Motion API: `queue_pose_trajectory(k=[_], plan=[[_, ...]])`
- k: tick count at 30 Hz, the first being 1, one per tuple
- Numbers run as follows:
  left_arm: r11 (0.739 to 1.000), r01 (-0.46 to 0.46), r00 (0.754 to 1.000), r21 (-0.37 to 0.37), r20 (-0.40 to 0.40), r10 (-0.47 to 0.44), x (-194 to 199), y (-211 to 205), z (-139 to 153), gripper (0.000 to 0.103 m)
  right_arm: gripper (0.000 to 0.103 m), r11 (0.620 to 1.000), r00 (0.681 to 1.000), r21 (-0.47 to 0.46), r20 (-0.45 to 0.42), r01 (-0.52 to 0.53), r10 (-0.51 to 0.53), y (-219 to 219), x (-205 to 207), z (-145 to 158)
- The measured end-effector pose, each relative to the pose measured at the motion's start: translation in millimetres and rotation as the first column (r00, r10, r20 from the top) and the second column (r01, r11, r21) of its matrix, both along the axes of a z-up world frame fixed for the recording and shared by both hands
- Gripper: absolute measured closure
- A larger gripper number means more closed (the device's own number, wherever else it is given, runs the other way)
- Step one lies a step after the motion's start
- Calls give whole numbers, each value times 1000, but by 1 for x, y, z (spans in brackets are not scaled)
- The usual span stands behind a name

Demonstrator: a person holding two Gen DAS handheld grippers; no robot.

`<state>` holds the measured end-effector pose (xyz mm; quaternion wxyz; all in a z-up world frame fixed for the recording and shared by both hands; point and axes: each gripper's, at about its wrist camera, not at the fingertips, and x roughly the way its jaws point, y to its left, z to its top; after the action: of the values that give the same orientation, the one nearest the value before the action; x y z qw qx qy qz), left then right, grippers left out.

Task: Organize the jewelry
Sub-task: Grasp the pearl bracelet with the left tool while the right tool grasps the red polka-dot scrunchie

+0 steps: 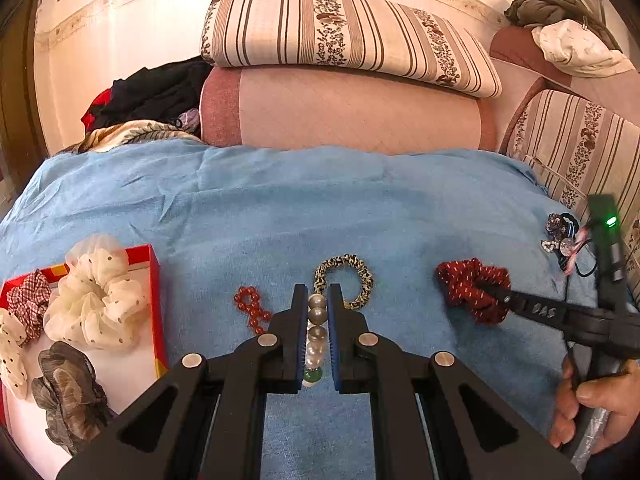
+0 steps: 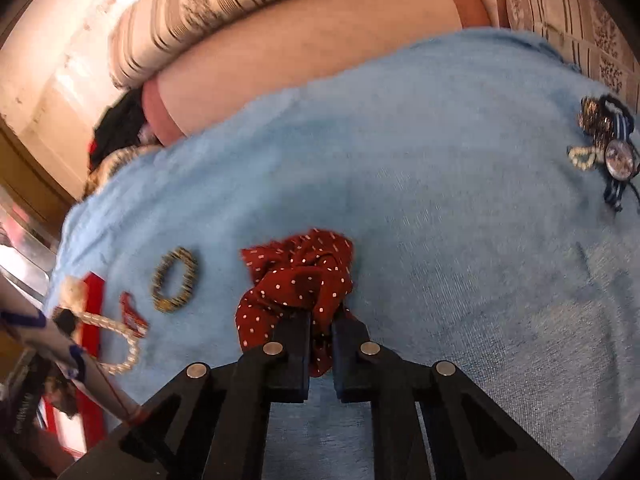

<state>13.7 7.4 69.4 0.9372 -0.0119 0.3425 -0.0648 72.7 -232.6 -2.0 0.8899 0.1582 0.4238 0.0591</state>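
Left wrist view: left gripper [image 1: 317,312] clenched on a string of large grey pearl beads [image 1: 317,334], lower end hidden between the black fingers, above the wrinkled blue cloth [image 1: 280,208]; right gripper [image 1: 490,292] clamped on the dark red white-dotted fabric scrunchie [image 1: 468,286]; red cardboard box [image 1: 154,276] of scrunchies cut off at left edge. Right wrist view — blurred: right gripper [image 2: 321,330] pinching the red scrunchie [image 2: 296,276], part buried between the fingers; tangled trinket pile [image 2: 604,148] far right, hard to make out.
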Motion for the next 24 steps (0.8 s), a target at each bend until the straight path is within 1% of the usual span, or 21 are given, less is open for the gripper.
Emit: queue_pose_trajectory(k=[4, 7, 10, 19, 24], plan=[[1000, -5, 1000, 1, 19, 5, -2, -1, 4, 94, 95, 1000, 990, 7, 141, -21, 20, 7, -20, 31], [1000, -9, 1000, -2, 25, 9, -3, -1, 6, 94, 95, 999, 975, -1, 218, -45, 44, 16, -34, 47], [1000, -14, 999, -1, 33, 14, -4, -1, 8, 94, 95, 998, 962, -15, 267, -60, 62, 23, -43, 56], [1000, -15, 998, 0, 59, 15, -12, 0, 17, 94, 95, 994, 945, -45, 308, -102, 111, 41, -55, 64], [1000, -13, 995, 2, 97, 13, -28, -1, 31, 94, 95, 994, 935, -49, 337, -102, 112, 47, -71, 74]])
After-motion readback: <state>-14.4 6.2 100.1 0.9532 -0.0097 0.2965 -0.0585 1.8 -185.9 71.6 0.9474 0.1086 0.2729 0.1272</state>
